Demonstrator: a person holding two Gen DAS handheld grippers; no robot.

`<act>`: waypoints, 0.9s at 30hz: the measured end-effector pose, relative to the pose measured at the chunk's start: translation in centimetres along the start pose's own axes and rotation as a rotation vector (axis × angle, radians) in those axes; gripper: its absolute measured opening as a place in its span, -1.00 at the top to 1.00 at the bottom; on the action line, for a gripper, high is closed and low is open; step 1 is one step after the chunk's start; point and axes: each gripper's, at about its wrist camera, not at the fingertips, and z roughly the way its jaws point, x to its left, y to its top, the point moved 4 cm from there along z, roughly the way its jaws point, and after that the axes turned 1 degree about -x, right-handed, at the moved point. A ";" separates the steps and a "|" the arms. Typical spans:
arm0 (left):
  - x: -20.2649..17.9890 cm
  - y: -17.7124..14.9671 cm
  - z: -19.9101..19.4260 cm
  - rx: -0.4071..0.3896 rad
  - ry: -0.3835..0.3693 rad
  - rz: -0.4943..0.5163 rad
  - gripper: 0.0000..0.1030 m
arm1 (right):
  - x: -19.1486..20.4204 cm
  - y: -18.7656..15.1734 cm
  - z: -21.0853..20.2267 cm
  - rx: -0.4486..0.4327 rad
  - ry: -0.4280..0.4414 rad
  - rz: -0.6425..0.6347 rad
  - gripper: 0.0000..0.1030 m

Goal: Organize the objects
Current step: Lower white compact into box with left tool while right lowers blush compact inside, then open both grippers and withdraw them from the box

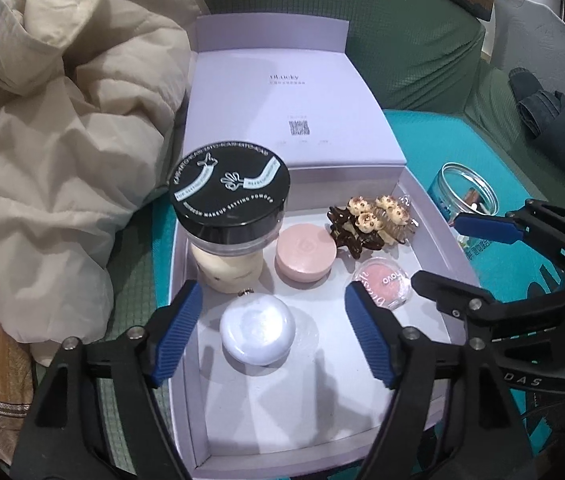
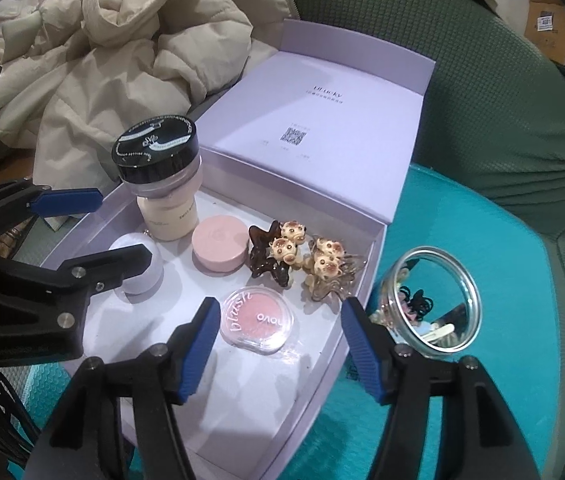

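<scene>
Cream padded jacket (image 1: 54, 152) fills the upper left of the frame, on a green sofa (image 2: 502, 128). At centre, an open lilac box (image 1: 322, 408) lies on a teal cushion (image 2: 462, 240), its lid (image 1: 282, 92) folded back. Inside the box: a black-lidded powder jar (image 1: 230, 196) stacked on a cream jar (image 1: 228, 274) at the upper left corner; a pink round case (image 1: 305, 258); a pale round compact (image 1: 257, 332); a clear blush pot (image 2: 257, 321); hair clips (image 2: 302, 256) with small bear figures. A glass jar (image 2: 434, 300) stands outside, just beside the box's right wall. Left gripper (image 1: 274, 336) and right gripper (image 2: 278, 344) both hover above the box, fingers wide and empty.
</scene>
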 end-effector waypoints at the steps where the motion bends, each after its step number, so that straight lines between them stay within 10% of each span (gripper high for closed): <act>1: -0.1 0.1 -0.2 -0.007 0.009 0.001 -0.50 | 0.0 -0.1 -0.2 -0.003 0.000 -0.004 -0.34; 27: -1.7 -1.9 -7.5 -0.082 0.058 -0.038 -0.65 | 0.8 -2.4 -7.3 -0.077 -0.008 0.009 -0.46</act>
